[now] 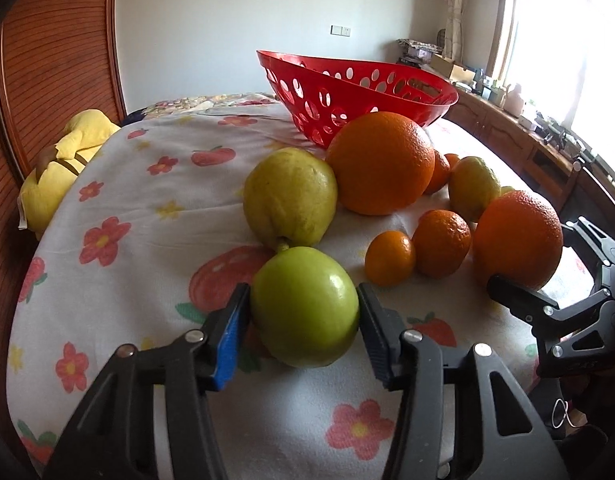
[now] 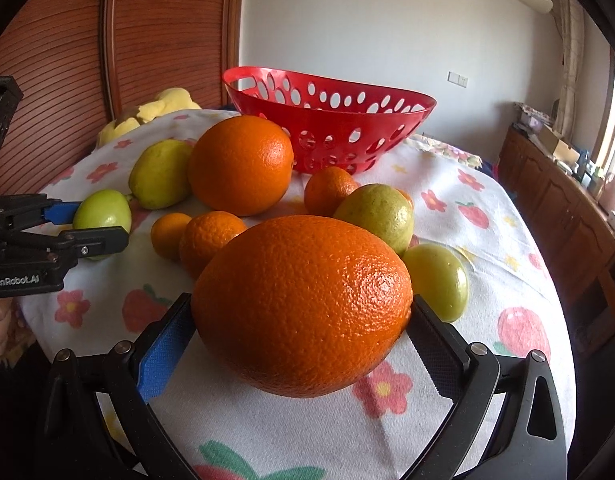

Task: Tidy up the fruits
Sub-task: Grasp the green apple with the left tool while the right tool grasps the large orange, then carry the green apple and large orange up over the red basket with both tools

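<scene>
We begin with the biggest thing, the flowered cloth (image 2: 487, 184) that covers the whole surface, and on it, at twelve o'clock from both cameras, the red basket (image 2: 387, 112), which looks empty through its holes. The fruits lie in a loose group in front of it.

The large orange (image 2: 303, 304) is the biggest fruit near us. It sits between the fingers of the right gripper (image 2: 303, 344), and both pads touch its sides at nine and three o'clock, so we read this gripper as clamped on it. We judge this orange rather heavy, firm, with a rough peel that gives good friction; the widest middle is the right place to hold, as now. A second large orange (image 1: 381, 162) rests just before the basket, touching a yellow pear-like fruit (image 1: 289, 196) at its nine o'clock.

The small green apple (image 1: 303, 306) is between the fingers of the left gripper (image 1: 303, 320). The jaws stand narrow and the pads seem to press both sides, so we take it as gripped. Its skin is smooth and shiny, so we think it can slip; it is light and hard, and the grip across the middle is sensible.

Both grippers point downward at a slant toward the cloth, side by side, the left one at nine o'clock in the right camera. Small mandarins (image 1: 441, 248) lie between the two held fruits.
</scene>
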The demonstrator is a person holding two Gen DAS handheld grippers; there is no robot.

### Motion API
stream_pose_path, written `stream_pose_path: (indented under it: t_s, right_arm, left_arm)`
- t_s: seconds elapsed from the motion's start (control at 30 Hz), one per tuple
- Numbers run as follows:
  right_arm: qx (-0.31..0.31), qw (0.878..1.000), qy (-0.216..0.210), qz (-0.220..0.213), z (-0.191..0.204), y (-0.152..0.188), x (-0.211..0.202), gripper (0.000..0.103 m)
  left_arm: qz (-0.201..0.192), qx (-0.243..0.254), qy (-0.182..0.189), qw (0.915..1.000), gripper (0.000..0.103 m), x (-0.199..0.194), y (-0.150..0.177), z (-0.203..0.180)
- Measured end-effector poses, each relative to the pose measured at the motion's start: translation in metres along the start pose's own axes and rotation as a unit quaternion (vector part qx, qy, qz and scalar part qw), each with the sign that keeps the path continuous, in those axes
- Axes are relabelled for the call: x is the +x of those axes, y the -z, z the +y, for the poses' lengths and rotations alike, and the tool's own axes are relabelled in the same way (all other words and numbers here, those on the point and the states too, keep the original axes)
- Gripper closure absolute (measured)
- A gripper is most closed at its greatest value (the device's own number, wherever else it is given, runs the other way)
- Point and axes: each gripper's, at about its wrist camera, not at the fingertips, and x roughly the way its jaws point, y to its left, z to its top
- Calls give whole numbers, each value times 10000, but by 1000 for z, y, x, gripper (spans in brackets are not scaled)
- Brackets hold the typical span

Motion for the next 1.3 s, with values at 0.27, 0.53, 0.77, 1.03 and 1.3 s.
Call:
stream_pose_path:
  t_s: [0.27, 0.53, 0.77, 1.03, 1.3]
  right_arm:
    - [28, 10000, -47, -29, -2, 1, -1, 2]
    - [198, 9993, -315, -57, -8, 2, -3, 3]
    - [131, 9987, -465, -153, -1, 0, -9, 3]
    - [195, 9976, -542, -379, -10, -15, -25, 3]
    - [207, 9961, -580, -631, -30, -46, -38, 3]
  left_arm:
    - [-66, -47, 32, 10000, 52, -5, 2, 3]
    - [-235, -91, 84, 9996, 52, -16, 0, 4]
    - [-430, -70, 120, 9990, 52, -30, -8, 1]
    - [-633, -13, 157, 9979, 52, -43, -24, -2]
    - [-850, 127, 163, 9962, 52, -50, -49, -7]
